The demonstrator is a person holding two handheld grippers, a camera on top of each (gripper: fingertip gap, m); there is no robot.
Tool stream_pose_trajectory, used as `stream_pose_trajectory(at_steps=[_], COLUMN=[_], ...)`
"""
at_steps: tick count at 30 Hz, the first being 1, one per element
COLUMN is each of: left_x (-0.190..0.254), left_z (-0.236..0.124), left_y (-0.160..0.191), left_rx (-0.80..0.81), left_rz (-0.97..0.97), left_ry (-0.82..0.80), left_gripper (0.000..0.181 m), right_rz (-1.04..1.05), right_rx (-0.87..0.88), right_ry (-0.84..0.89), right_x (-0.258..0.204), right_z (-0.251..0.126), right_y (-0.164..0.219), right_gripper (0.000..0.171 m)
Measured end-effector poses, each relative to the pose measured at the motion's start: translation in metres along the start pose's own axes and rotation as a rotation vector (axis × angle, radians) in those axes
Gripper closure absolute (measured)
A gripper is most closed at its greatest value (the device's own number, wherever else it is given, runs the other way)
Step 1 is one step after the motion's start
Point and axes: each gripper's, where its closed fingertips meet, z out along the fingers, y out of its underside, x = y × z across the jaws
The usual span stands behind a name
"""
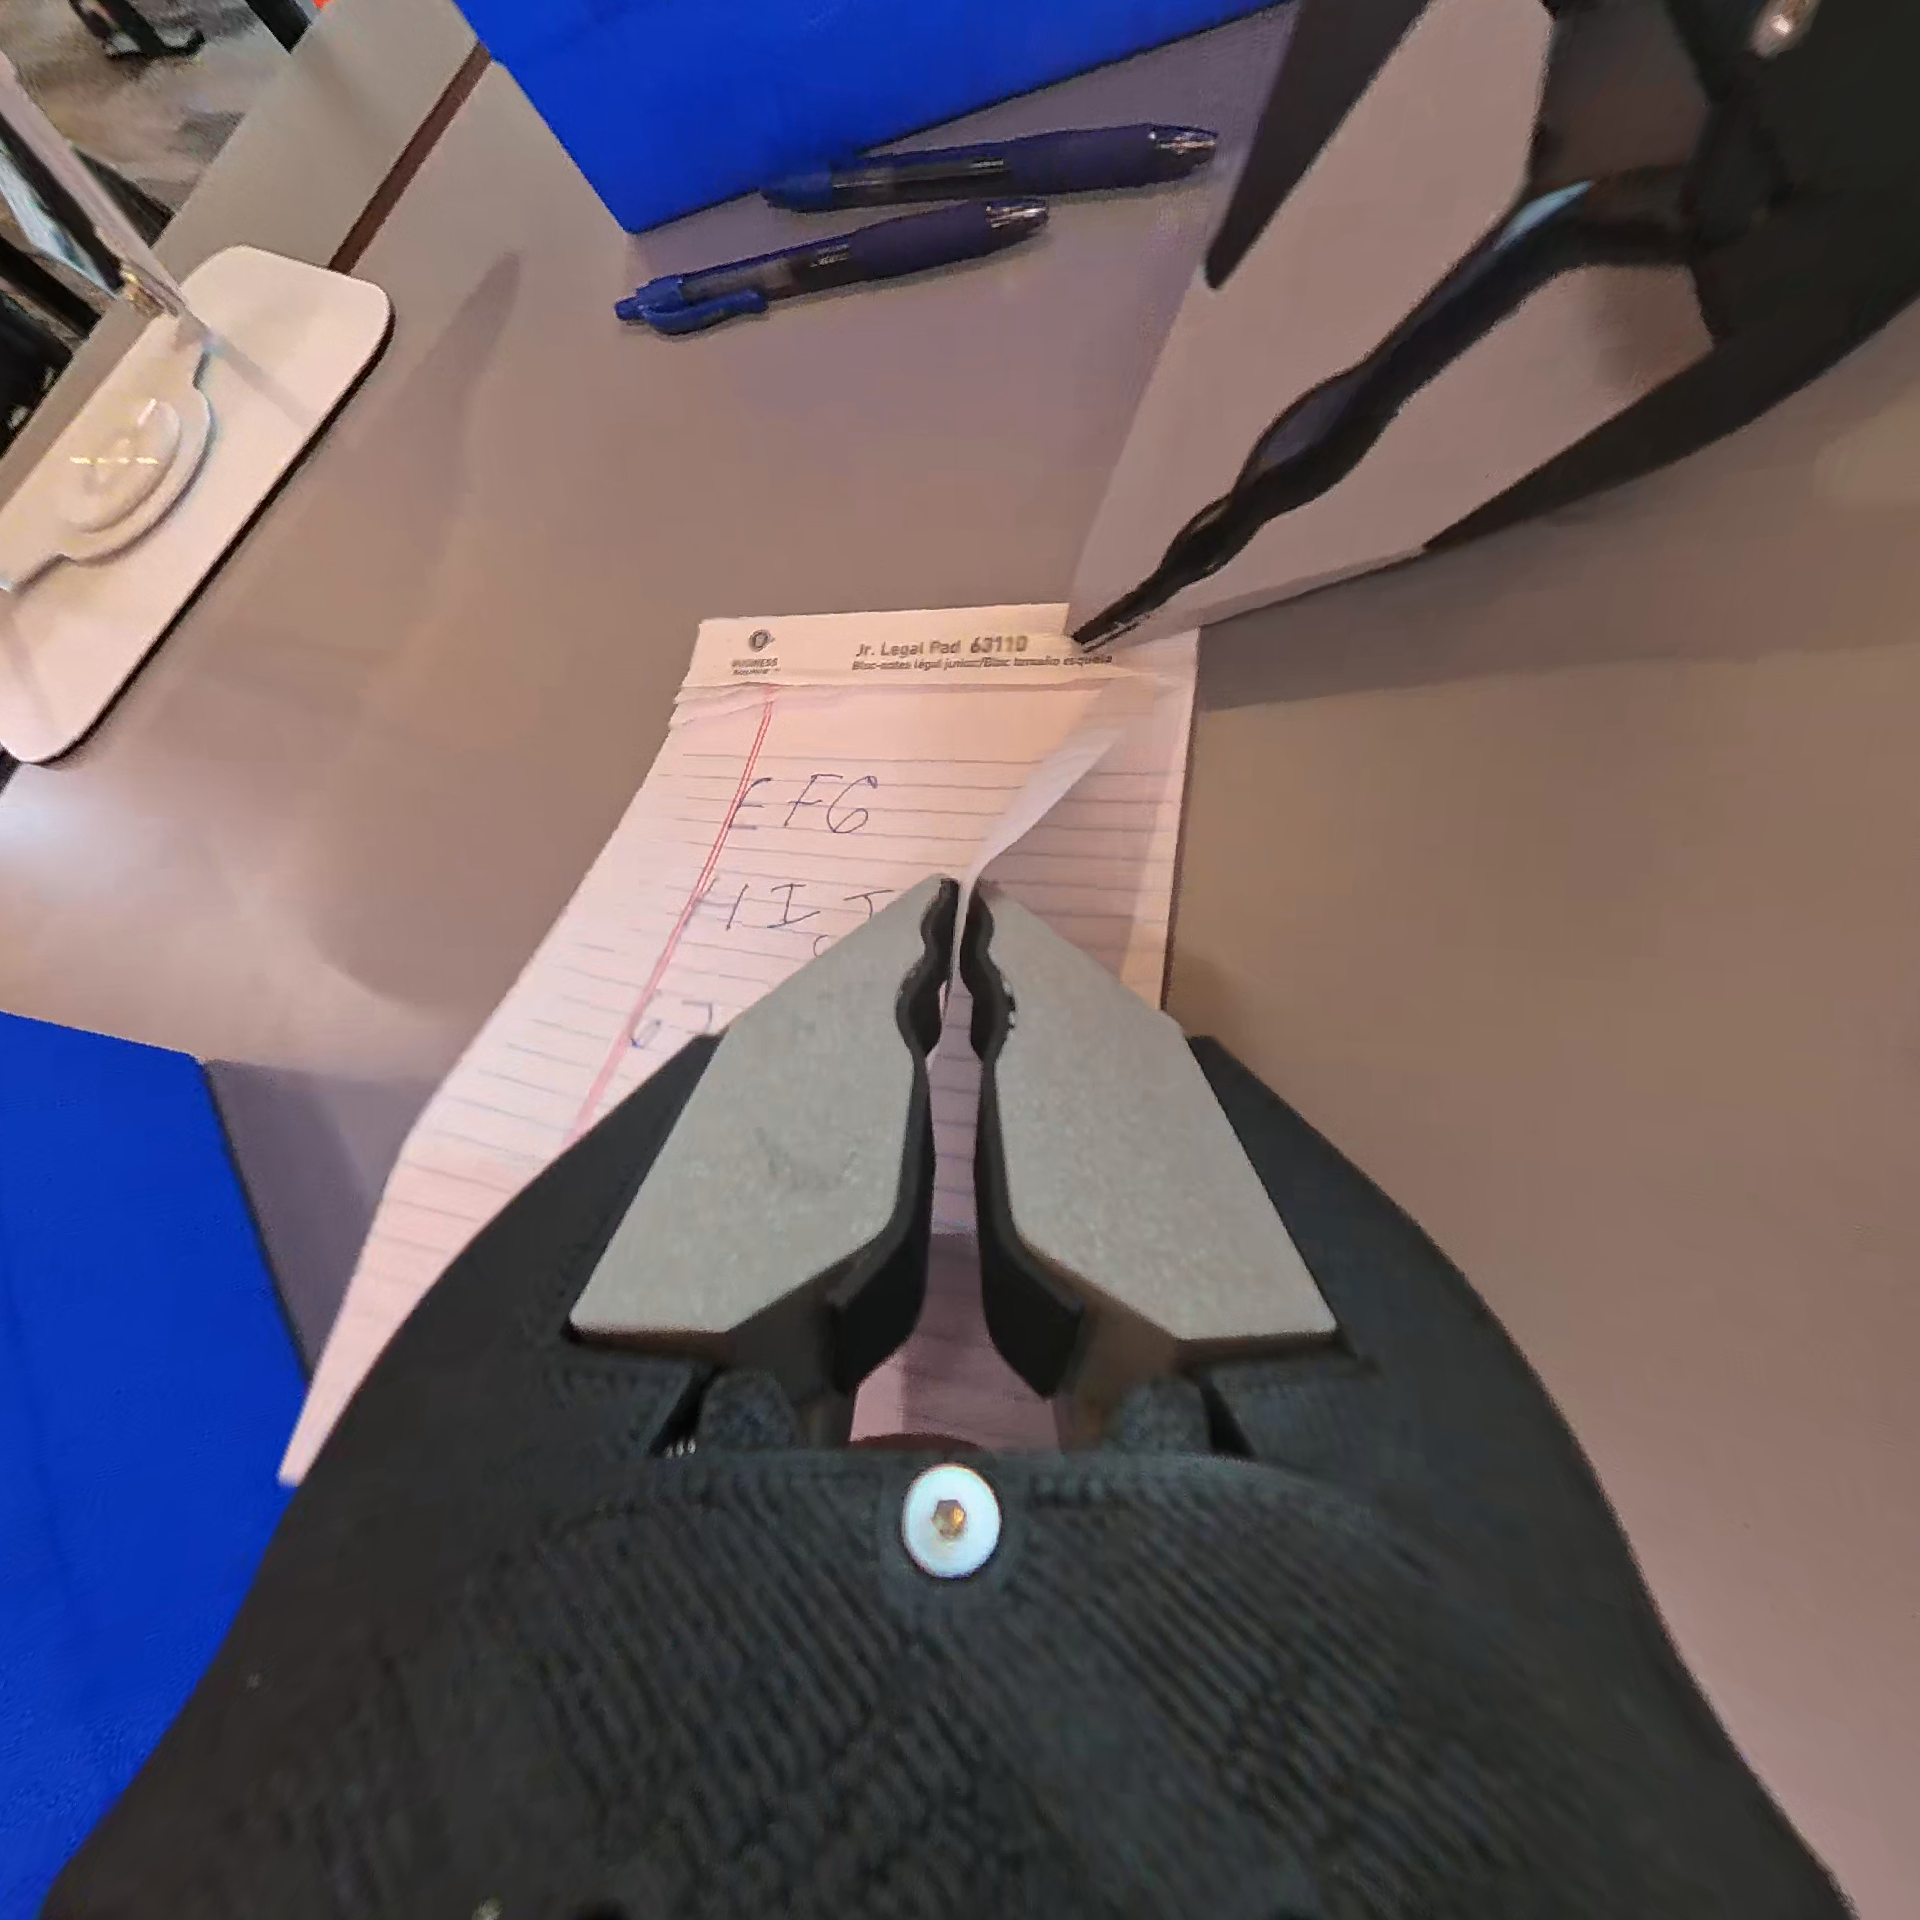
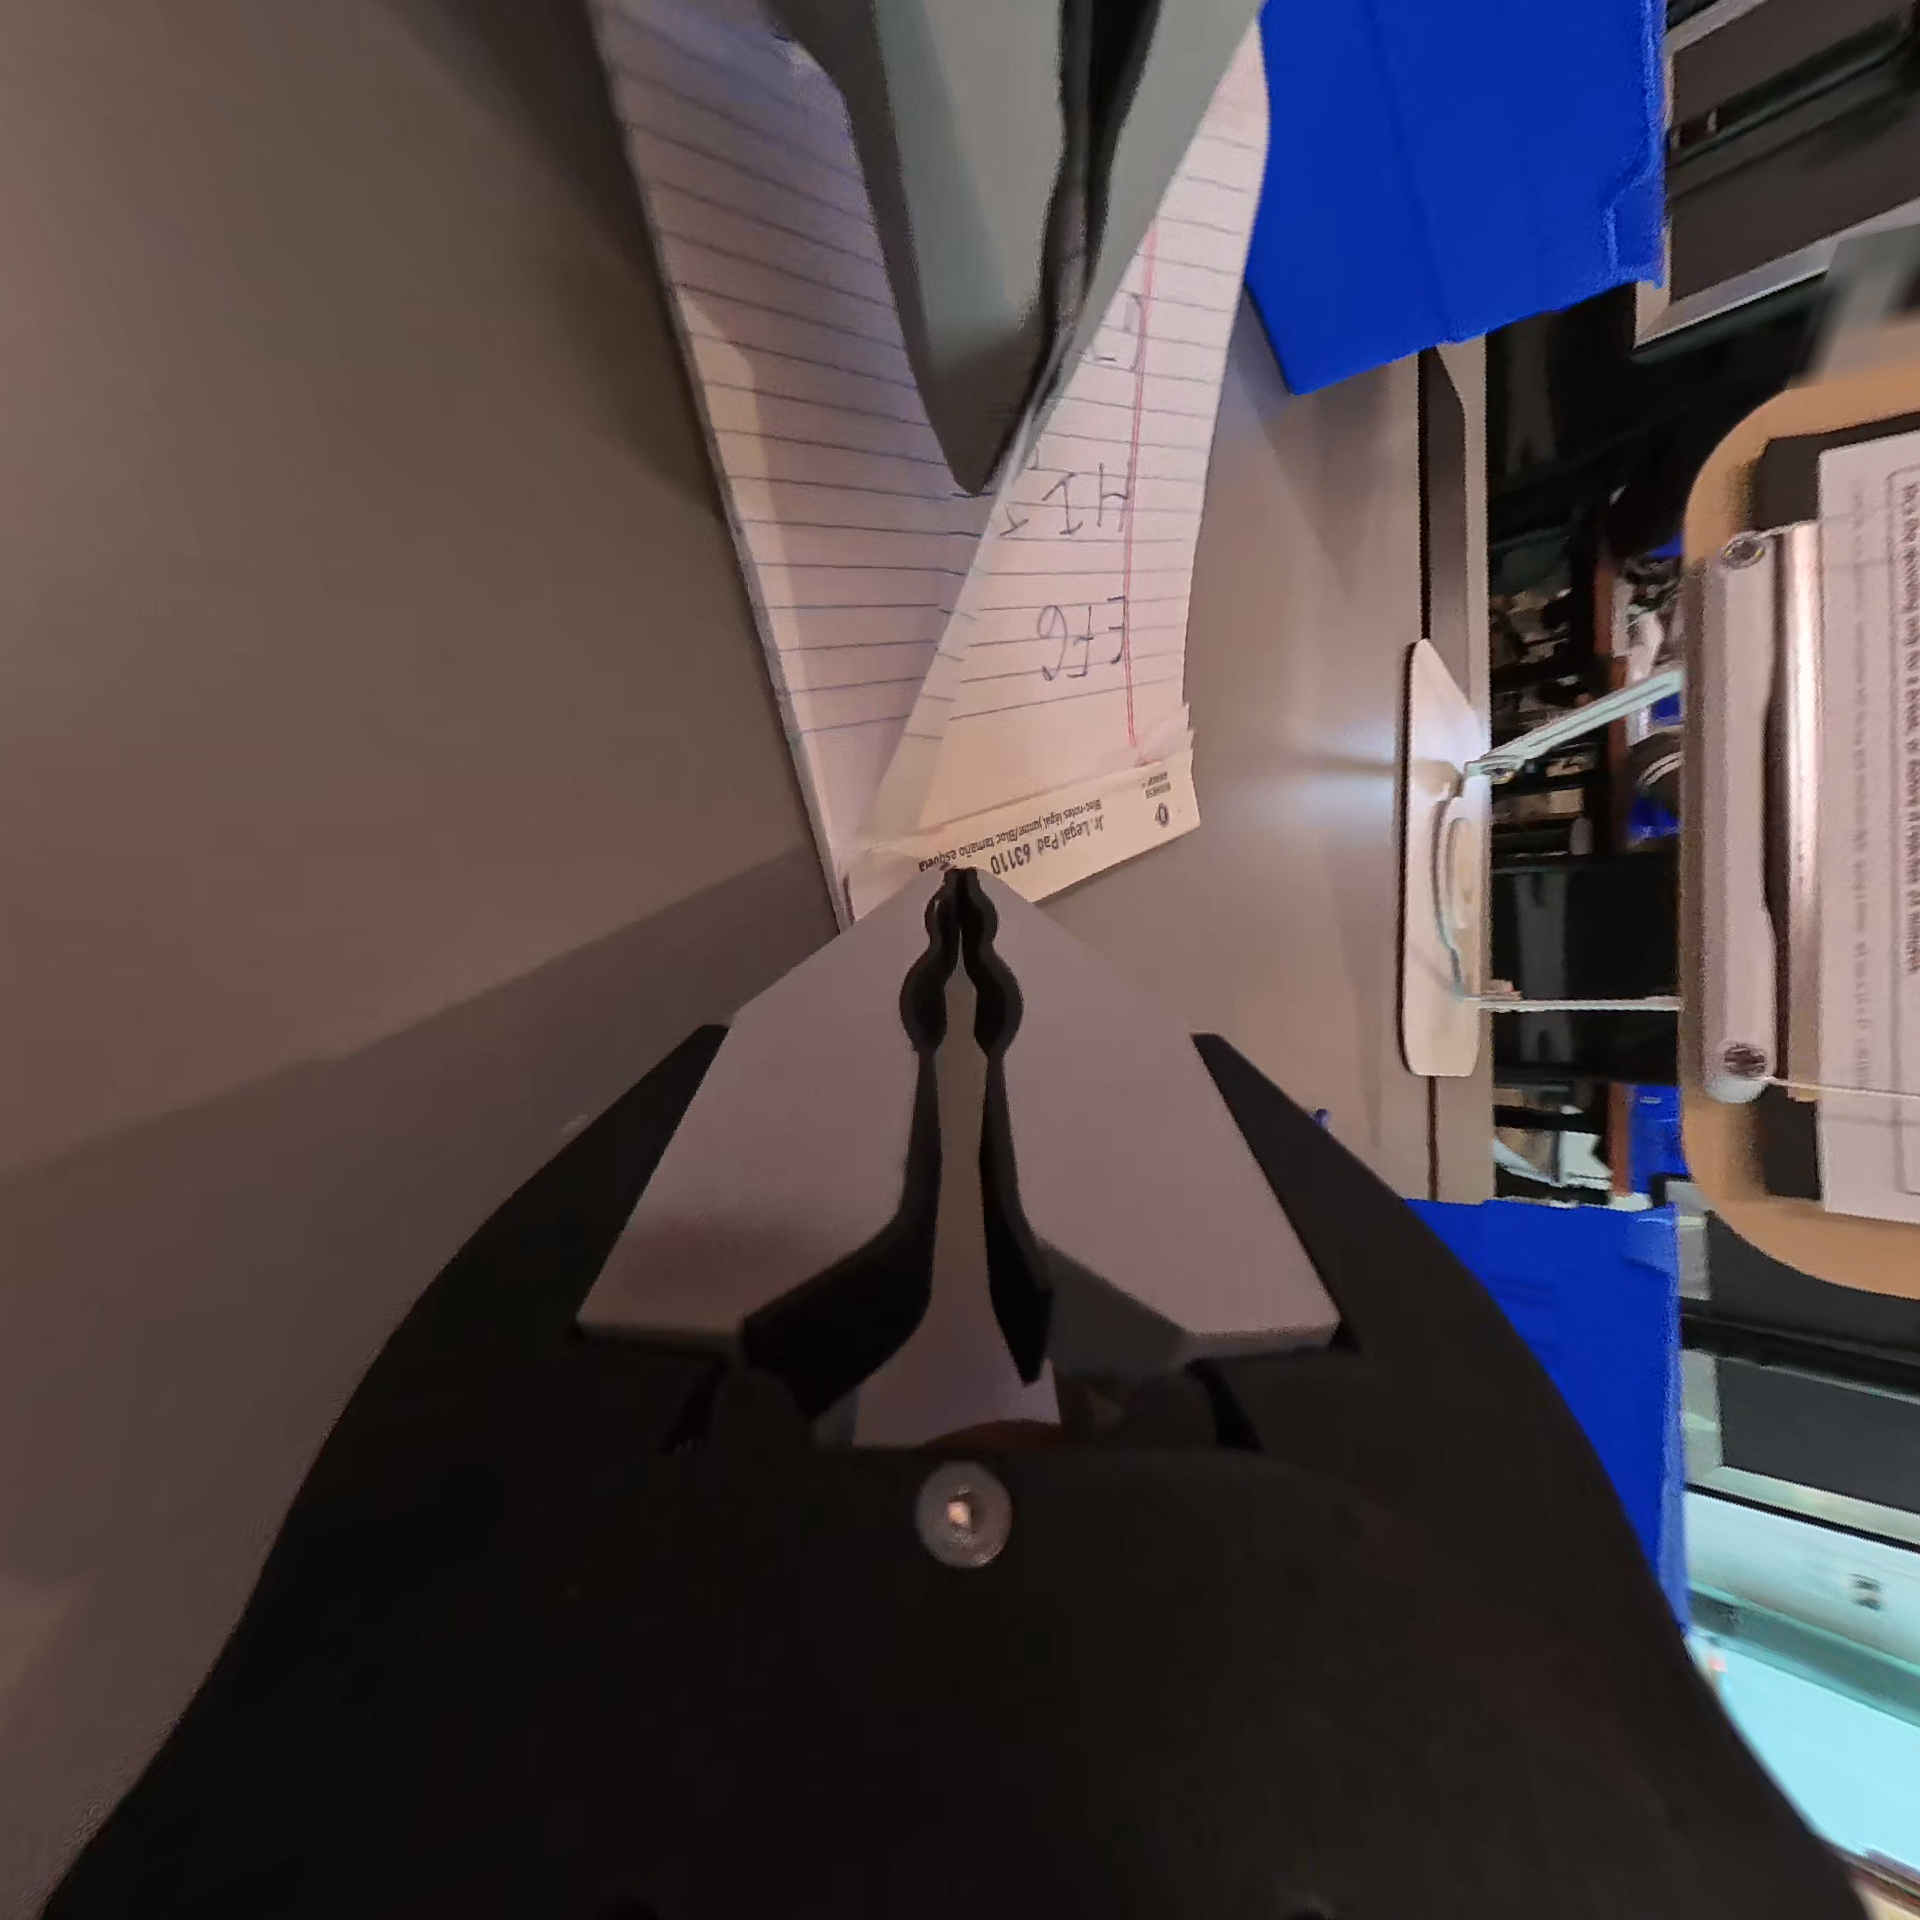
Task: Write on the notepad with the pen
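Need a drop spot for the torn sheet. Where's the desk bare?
Bare desk right of the notepad, and between notepad and stand base. Crowded at the far edge: two pens by the blue box. Both grippers sit over the pad.

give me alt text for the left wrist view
The left gripper pinches the written top sheet of a lined notepad on a grey table; the right gripper presses the pad's top corner. Two blue pens lie beyond, untouched.
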Motion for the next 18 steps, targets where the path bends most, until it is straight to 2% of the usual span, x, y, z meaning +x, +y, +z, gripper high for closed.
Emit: stream_pose_trajectory(at_steps=[9, 13, 18], left_x=[-0.002, 0.007, 0.007], left_z=[-0.002, 0.0, -0.001], left_y=[0.0, 0.012, 0.013], left_rx=[0.016, -0.033, -0.019], left_rz=[-0.024, 0.056, 0.036], left_ry=[-0.012, -0.02, 0.0], left_gripper=[0.181, 0.181, 0.181], right_rz=[-0.089, -0.112, -0.114], right_rx=[0.002, 0.03, 0.01], right_ry=[0.104, 0.241, 0.328], right_x=[-0.001, 0.007, 0.026], right_z=[-0.002, -0.008, -0.003], right_y=[-0.003, -0.008, -0.015], right_gripper=[0.171, 0.171, 0.171])
